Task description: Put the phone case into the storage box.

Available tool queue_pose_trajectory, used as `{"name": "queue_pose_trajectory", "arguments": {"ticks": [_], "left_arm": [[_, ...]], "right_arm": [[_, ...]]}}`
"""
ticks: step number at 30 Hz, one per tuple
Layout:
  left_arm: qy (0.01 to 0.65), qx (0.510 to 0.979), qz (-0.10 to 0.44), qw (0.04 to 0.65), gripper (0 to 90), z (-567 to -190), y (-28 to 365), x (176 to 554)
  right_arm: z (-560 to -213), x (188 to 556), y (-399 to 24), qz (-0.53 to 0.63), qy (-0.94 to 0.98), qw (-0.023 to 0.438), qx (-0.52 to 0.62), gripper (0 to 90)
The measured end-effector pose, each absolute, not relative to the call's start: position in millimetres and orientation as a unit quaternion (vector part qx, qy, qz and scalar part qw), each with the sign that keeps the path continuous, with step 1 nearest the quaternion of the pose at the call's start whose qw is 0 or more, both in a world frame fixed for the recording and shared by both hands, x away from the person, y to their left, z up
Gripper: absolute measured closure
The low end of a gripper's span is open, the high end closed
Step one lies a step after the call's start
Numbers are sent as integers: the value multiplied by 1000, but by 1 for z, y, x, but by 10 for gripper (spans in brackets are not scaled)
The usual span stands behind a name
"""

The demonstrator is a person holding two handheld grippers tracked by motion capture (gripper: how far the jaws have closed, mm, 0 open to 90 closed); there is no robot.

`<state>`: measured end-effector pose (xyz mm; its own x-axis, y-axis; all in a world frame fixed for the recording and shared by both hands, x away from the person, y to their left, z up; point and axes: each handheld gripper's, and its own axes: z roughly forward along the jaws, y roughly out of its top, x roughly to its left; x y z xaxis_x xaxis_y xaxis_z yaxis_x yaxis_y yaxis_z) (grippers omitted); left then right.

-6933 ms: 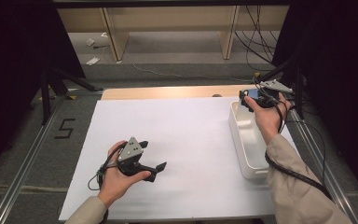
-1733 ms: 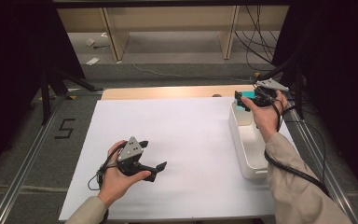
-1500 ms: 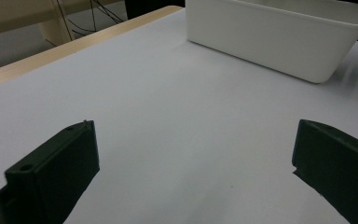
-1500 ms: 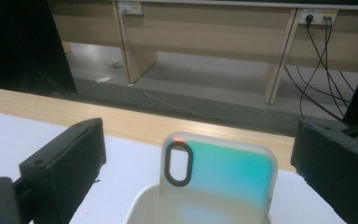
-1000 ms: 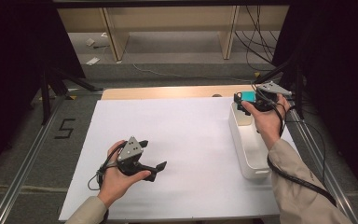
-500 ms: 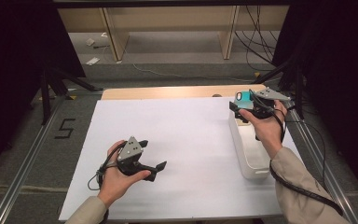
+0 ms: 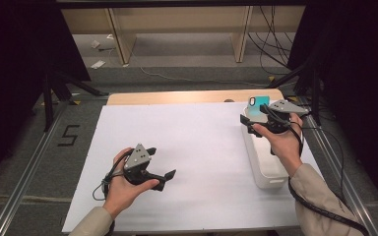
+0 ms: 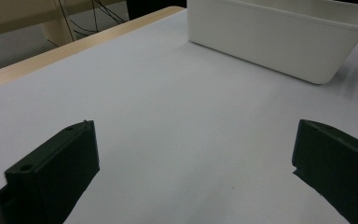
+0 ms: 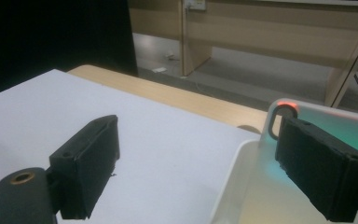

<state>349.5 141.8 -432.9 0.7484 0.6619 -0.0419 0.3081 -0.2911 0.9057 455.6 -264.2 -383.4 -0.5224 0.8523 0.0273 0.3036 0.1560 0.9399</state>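
A teal phone case (image 7: 259, 106) stands on edge at the far end of the white bin (image 7: 268, 172). My right gripper (image 7: 246, 125) hovers over that end, pointing left. In the right gripper view the case (image 9: 335, 123) rises just behind the right-hand jaw. The right gripper's (image 9: 200, 163) jaws have just been closing a little, but they stand wide with only table and bin rim (image 9: 233, 186) between them. My left gripper (image 7: 161, 163) rests low over the white table sheet (image 7: 197, 137), open and empty (image 8: 196, 172).
A wooden table edge (image 7: 192, 97) runs along the far side of the sheet. The bin (image 8: 279, 42) lies ahead of the left gripper. Cables and shelf legs sit on the floor beyond, and metal rails border the table.
My right hand has drifted a little left and nearer over the bin's far end, and more of the teal case shows beside it. The left hand has stayed put.
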Motion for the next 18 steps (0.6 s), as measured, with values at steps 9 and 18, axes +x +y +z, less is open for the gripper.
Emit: {"name": "queue_pose_trajectory", "arguments": {"ticks": [9, 18], "left_arm": [[309, 784, 174, 509, 0, -433, 143, 350], [309, 784, 174, 509, 0, -433, 143, 350]], "right_arm": [[-383, 448, -261, 511, 715, 263, 398, 147], [-384, 443, -259, 508, 721, 263, 391, 148]]}}
